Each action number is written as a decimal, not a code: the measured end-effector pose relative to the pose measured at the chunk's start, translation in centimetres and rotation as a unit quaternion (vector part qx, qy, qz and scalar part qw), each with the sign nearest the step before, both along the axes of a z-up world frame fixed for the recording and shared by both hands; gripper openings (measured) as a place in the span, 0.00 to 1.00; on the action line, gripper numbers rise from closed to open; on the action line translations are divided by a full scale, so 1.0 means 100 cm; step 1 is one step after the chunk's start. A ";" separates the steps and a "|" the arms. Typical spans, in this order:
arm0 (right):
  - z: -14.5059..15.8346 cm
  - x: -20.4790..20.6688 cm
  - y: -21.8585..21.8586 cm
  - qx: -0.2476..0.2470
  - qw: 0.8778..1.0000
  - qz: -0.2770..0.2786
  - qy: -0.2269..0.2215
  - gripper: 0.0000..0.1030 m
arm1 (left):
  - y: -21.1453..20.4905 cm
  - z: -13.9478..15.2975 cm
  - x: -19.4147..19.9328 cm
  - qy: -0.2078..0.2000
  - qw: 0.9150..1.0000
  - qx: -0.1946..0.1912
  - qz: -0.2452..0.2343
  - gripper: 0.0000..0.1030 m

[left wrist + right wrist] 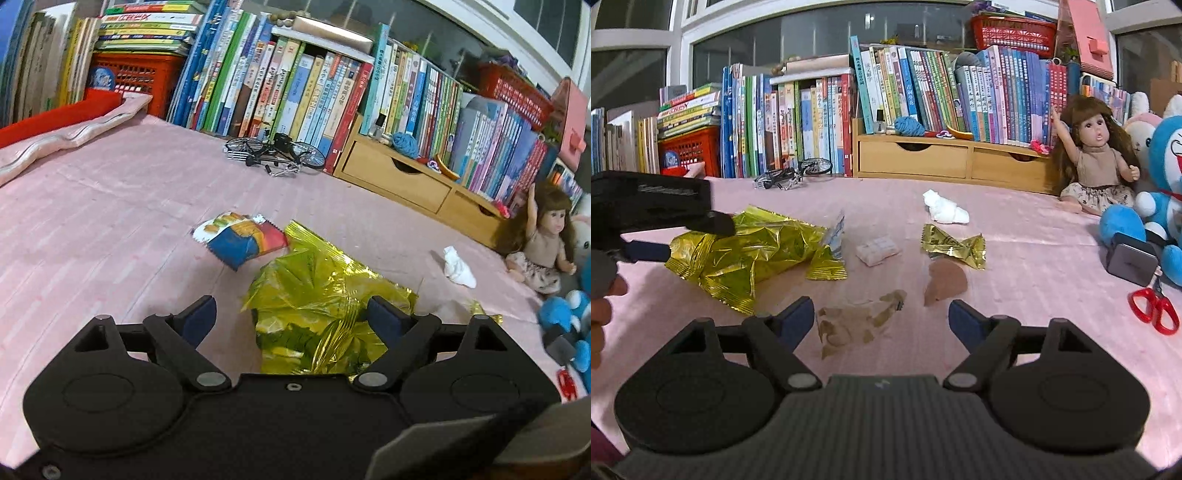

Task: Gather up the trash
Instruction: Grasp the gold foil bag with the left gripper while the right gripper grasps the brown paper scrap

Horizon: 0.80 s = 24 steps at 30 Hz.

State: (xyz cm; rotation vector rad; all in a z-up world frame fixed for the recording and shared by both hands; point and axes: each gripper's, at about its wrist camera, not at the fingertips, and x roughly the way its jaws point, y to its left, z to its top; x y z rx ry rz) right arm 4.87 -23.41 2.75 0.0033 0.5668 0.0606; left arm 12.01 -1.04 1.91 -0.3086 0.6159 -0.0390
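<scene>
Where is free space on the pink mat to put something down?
Bare mat lies left of the gold bag, between it and the toy bicycle. Also bare: between the white tissue and red scissors. The centre is crowded with wrappers.

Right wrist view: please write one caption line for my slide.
Open right gripper hovers over a crumpled brown wrapper on the pink mat.
</scene>
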 end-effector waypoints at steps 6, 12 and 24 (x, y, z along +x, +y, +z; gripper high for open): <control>-0.006 0.012 0.000 0.005 1.000 -0.007 0.018 0.82 | -0.014 -0.003 0.013 -0.001 0.999 0.030 -0.011 0.88; -0.010 0.014 -0.001 0.015 1.000 -0.007 0.025 0.76 | -0.021 -0.008 0.018 0.012 0.999 0.029 -0.010 0.88; -0.011 0.011 -0.001 0.022 1.000 0.007 0.018 0.51 | -0.025 -0.005 0.019 0.002 1.000 0.006 -0.030 0.51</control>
